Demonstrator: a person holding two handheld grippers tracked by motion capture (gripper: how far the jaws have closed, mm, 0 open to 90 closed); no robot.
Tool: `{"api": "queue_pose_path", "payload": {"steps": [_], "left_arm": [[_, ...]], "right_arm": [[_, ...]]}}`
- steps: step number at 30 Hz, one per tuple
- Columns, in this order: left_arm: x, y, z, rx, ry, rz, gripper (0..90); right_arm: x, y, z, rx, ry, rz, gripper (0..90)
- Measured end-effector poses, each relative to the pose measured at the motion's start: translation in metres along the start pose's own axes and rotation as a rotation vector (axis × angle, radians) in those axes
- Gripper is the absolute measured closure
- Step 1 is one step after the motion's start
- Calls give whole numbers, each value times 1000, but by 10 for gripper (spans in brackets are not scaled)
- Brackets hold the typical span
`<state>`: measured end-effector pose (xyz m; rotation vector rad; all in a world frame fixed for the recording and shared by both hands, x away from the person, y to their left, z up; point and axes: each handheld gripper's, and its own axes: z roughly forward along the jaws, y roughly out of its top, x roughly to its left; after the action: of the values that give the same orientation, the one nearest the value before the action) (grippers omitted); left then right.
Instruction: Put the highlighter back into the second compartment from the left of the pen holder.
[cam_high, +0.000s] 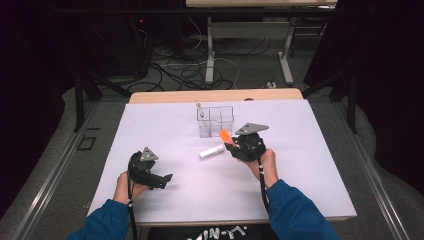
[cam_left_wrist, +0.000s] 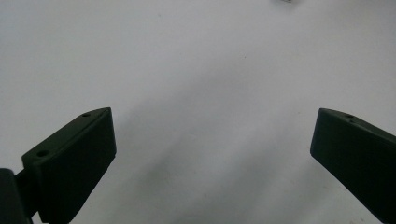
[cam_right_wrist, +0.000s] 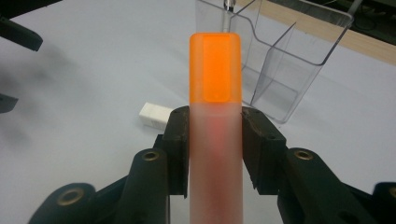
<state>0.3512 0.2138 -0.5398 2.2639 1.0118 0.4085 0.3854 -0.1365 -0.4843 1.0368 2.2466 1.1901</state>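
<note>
Marker (cam_right_wrist: 215, 140) frosted pinkish, orange cap (cam_right_wrist: 215, 67). Eraser (cam_right_wrist: 156, 115) white. Organizer (cam_right_wrist: 280, 51) clear. Table (cam_high: 175, 195) white, wood edge. Grippers black: right (cam_right_wrist: 215, 140), left (cam_left_wrist: 212, 149). Sleeves (cam_high: 295, 210) blue.

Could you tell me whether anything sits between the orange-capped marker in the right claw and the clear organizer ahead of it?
Nothing visible does. The right claw grips the marker, and bare table leads to the organizer; the white eraser lies off to one side.
</note>
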Motion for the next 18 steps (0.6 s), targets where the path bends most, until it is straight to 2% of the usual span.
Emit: {"api": "queue_pose_path", "payload": {"steps": [18], "left_arm": [[0,0,0,1,4,-3,3]], "right_arm": [[-14,23,21,-52,-20,30,649]]}}
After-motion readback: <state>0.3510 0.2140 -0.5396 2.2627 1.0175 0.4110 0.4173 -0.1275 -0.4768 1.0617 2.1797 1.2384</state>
